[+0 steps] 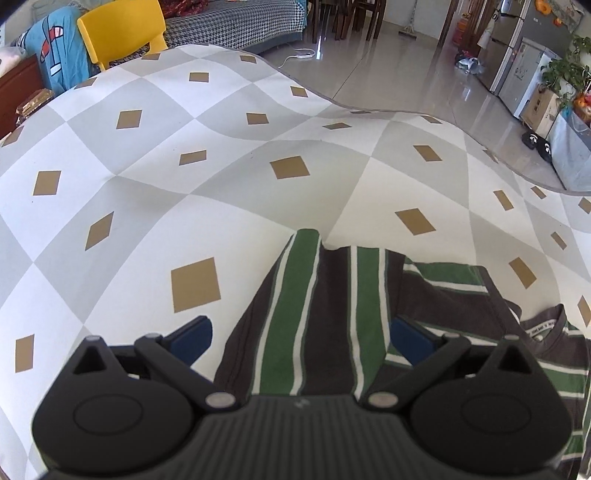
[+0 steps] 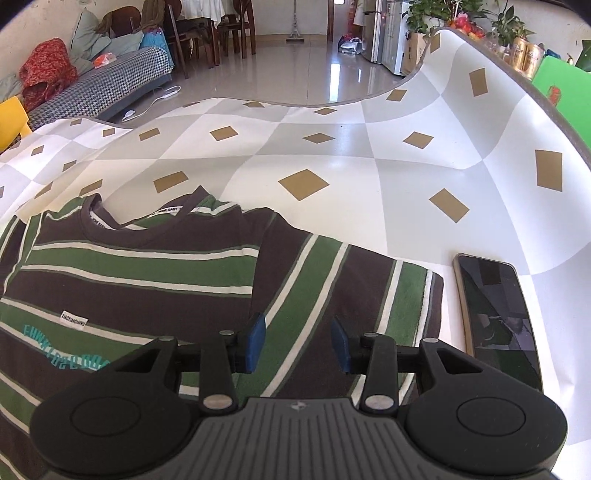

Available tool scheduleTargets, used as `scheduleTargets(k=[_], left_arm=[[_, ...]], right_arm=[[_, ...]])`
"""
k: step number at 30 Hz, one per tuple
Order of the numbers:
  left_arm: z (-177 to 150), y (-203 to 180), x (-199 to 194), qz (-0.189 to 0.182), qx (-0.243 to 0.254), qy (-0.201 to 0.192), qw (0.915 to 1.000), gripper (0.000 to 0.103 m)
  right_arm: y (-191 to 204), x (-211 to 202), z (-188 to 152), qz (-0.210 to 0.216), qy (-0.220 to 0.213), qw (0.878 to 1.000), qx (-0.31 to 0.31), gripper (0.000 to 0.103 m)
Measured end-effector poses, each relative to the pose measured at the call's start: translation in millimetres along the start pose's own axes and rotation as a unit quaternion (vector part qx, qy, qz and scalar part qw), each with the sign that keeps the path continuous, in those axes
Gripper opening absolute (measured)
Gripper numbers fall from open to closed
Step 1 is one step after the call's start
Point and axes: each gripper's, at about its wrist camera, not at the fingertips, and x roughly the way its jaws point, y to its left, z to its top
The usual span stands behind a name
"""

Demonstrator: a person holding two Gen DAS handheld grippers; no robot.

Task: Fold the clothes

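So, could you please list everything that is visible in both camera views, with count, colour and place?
T-shirt: one, brown, green and white stripes, lying on the table mat, sleeve under each gripper.
Table mat: one, white and grey checks with tan diamonds, covering the table.
Phone: one, dark screen, on the mat right of the shirt.
Yellow chair: one, beyond the table's far left.
Green chair: one, beyond the table's right edge.
Sofa: one, houndstooth cover, background.
Fridge: one, silver, far right.
Left gripper: black, blue fingers open.
Right gripper: black, blue fingers open.
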Motion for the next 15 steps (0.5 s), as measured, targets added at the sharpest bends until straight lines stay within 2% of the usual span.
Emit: scheduleTargets(k=[6,10,15], left_arm=[[-10,-31,14,-0.012,0.051,0.008,0.9986,0.103],[-14,-40,30,-0.017,0.052,0.03,0.998,0.103],[-16,-32,58,0.003,0.025,0.064,0.9976,0.103]], right_arm=[[12,13,4,0.007,0.011,1.0,-0.013,0.038],[14,23,3,0.003,0.021,1.0,-0.017,0.038],[12,30,8,-0.006,0.017,1.0,-0.012,0.04]])
